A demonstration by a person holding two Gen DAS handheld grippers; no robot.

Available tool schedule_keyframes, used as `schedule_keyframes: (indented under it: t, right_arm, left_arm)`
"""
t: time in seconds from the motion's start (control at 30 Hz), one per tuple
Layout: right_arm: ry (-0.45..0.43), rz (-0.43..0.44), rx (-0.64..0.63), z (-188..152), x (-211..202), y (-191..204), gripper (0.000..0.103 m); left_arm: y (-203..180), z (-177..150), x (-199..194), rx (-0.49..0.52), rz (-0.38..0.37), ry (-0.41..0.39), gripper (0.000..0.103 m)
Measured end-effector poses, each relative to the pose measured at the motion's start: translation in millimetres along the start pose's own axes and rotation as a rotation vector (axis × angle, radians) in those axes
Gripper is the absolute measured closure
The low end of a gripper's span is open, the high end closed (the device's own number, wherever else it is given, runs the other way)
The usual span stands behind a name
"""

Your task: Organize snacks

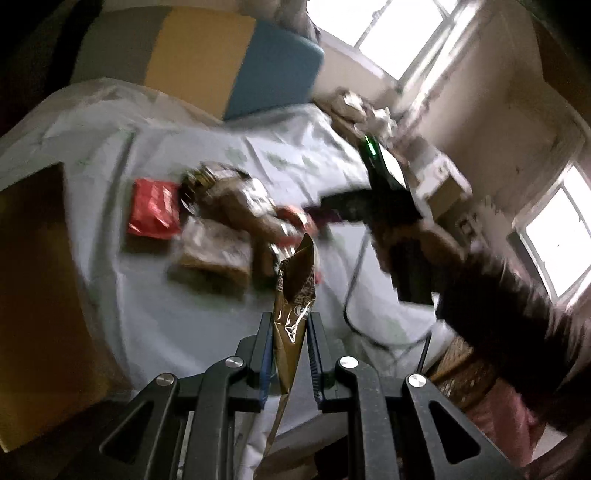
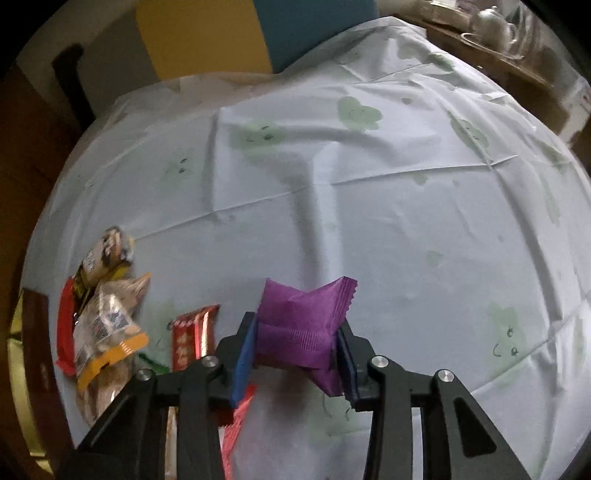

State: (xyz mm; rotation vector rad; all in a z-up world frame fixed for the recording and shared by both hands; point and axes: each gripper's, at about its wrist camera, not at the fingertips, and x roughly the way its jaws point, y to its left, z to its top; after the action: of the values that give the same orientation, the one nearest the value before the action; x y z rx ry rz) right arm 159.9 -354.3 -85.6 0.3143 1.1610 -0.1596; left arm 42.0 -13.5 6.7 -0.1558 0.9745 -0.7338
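My left gripper (image 1: 290,325) is shut on a shiny brown-gold snack packet (image 1: 295,284), held upright above the table. A blurred pile of snacks (image 1: 221,218) with a red packet (image 1: 153,212) lies beyond it. My right gripper (image 2: 297,332) is shut on a purple snack packet (image 2: 303,325), squeezed between the blue pads just above the cloth. In the left wrist view the right gripper (image 1: 325,212) shows as a dark blurred shape over the pile, purple packet at its tip. A snack pile (image 2: 107,332) with a red bar (image 2: 192,338) lies left of the right gripper.
A pale blue tablecloth with green prints (image 2: 369,184) covers the table. Yellow, blue and grey panels (image 1: 207,59) stand behind it. A side shelf with a teapot (image 2: 491,22) is at the far right. A brown surface (image 1: 37,295) is at the left. A cable (image 1: 351,295) crosses the cloth.
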Motion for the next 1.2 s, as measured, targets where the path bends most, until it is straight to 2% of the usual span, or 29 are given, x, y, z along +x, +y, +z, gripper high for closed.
schedule_keyframes:
  t: [0.17, 0.23, 0.33, 0.4, 0.53, 0.7, 0.77, 0.8, 0.93, 1.1, 1.2]
  right_arm:
    - [-0.011, -0.028, -0.011, -9, -10, -15, 0.063]
    - [-0.010, -0.016, 0.002, -13, -8, -24, 0.063]
    - [-0.010, 0.002, 0.033, -12, -11, -32, 0.063]
    - [-0.018, -0.003, 0.031, -12, -11, -33, 0.062]
    - [-0.022, -0.010, 0.026, -15, -10, -28, 0.062]
    - [-0.018, -0.020, 0.009, -14, -10, -23, 0.062]
    - [-0.019, -0.026, -0.002, -13, -9, -19, 0.062]
    - [-0.019, -0.027, -0.004, -11, -8, -18, 0.062]
    - [-0.020, -0.025, -0.006, -11, -9, -18, 0.062]
    - [-0.026, -0.033, -0.018, -11, -9, -15, 0.062]
    - [-0.038, -0.041, -0.019, -13, -11, -13, 0.062]
  left_arm:
    - [45, 22, -49, -0.160, 0.048, -0.153, 0.086]
    - [73, 30, -71, -0.244, 0.109, -0.219, 0.086]
    - [109, 38, -86, -0.347, 0.207, -0.262, 0.086]
    - [132, 44, -85, -0.408, 0.241, -0.266, 0.086]
    - [170, 52, -63, -0.531, 0.244, -0.227, 0.086]
    - [205, 57, -31, -0.700, 0.203, -0.199, 0.085]
    - [211, 64, -25, -0.700, 0.196, -0.200, 0.079]
    - [213, 68, -23, -0.699, 0.235, -0.195, 0.073]
    - [206, 72, -19, -0.672, 0.293, -0.165, 0.071]
    - [170, 60, -26, -0.475, 0.443, -0.129, 0.071]
    - [150, 44, -30, -0.387, 0.500, -0.113, 0.070]
